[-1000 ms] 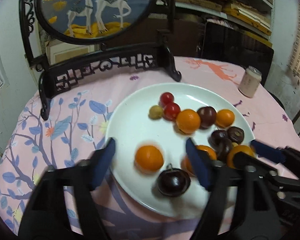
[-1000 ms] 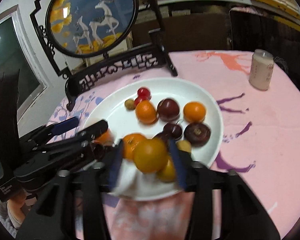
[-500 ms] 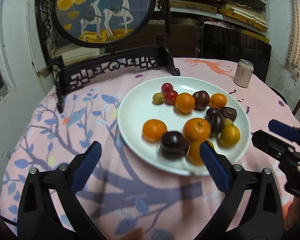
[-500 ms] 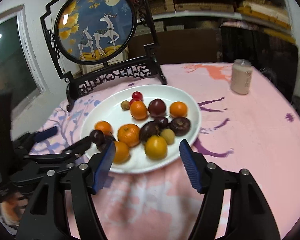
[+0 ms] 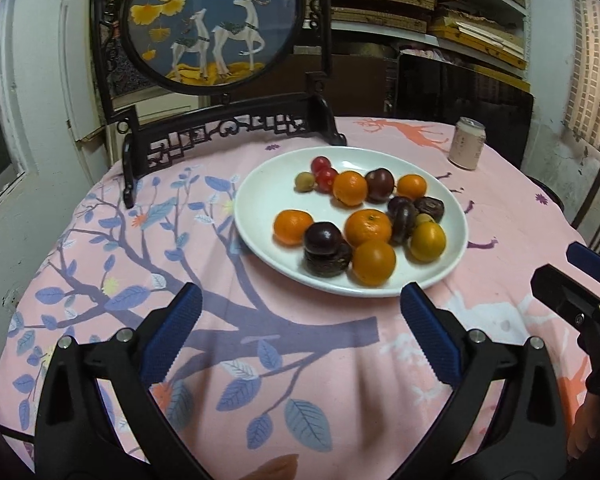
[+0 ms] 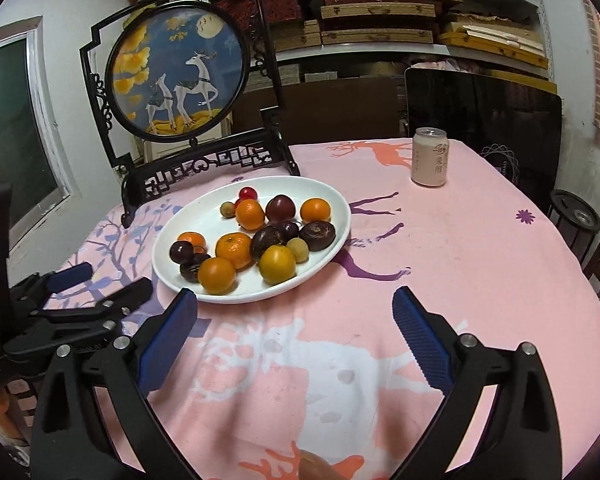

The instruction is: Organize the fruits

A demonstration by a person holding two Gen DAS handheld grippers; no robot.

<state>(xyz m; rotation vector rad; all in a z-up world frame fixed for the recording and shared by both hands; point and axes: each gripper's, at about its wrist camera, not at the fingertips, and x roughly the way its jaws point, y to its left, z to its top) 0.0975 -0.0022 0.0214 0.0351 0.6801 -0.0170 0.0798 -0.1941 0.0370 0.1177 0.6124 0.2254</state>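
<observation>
Both grippers, left gripper [image 5: 296, 332] wide open and right gripper [image 6: 296, 332] still opening with empty fingers, had retreated from the plate [image 5: 260, 184]; all fruit [image 5: 368, 226] sat gathered there, seemingly done.

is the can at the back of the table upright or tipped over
Upright. The can stands on its base on the pink tablecloth, top rim facing up, beyond the plate.

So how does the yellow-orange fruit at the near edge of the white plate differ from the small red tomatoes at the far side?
The yellow-orange fruit is clearly larger and duller than the small red tomatoes, which are glossy. It lies among dark fruits; the tomatoes sit beside a greenish fruit. Both are round and rest on the white plate.
</observation>
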